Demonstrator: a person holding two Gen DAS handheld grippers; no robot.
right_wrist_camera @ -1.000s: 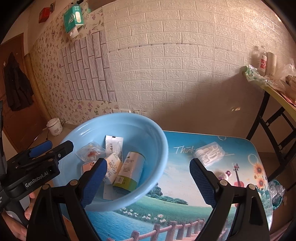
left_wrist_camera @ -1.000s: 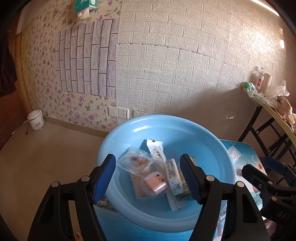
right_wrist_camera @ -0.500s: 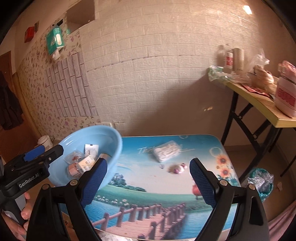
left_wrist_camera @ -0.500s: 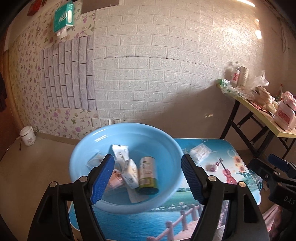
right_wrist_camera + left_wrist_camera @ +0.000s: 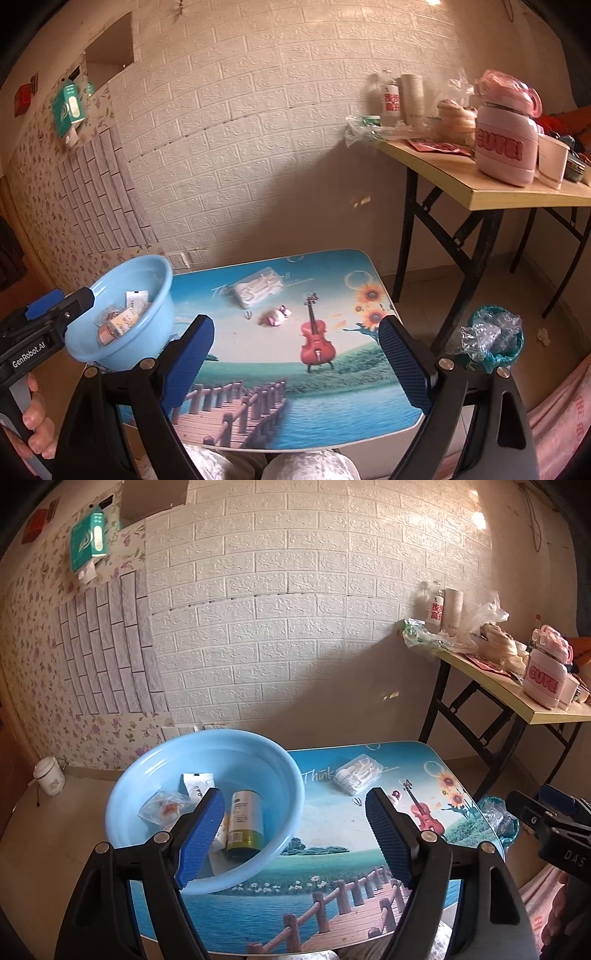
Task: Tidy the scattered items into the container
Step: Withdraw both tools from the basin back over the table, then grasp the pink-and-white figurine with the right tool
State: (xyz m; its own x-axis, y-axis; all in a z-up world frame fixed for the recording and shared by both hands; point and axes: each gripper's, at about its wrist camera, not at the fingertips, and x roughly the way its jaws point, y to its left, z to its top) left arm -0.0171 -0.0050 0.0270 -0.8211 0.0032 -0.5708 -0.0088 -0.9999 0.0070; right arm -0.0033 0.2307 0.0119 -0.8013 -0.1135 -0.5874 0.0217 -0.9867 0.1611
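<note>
A light-blue basin [image 5: 295, 805] holding packets sits at the table's left; a clear packet [image 5: 258, 287] and pink trinket [image 5: 275, 316] lie outside.

The left gripper [image 5: 295, 834] has two black plastic arms, each with a triangular cut-out, and silver round screws at the joints. Its fingers [image 5: 201, 836] carry blue pads with a fine ribbed texture. The right gripper [image 5: 297, 363] has the same build: black arms, silver screws, blue textured pads [image 5: 404, 365]. In the right wrist view, at 9 o'clock, the left gripper body shows a blue part on top and white letters "GenRobot.AI". In the left wrist view, at 3 o'clock, the right gripper body shows white letters "DAS". The person wears pink clothing [image 5: 561, 410] with darker pink letters.
</note>
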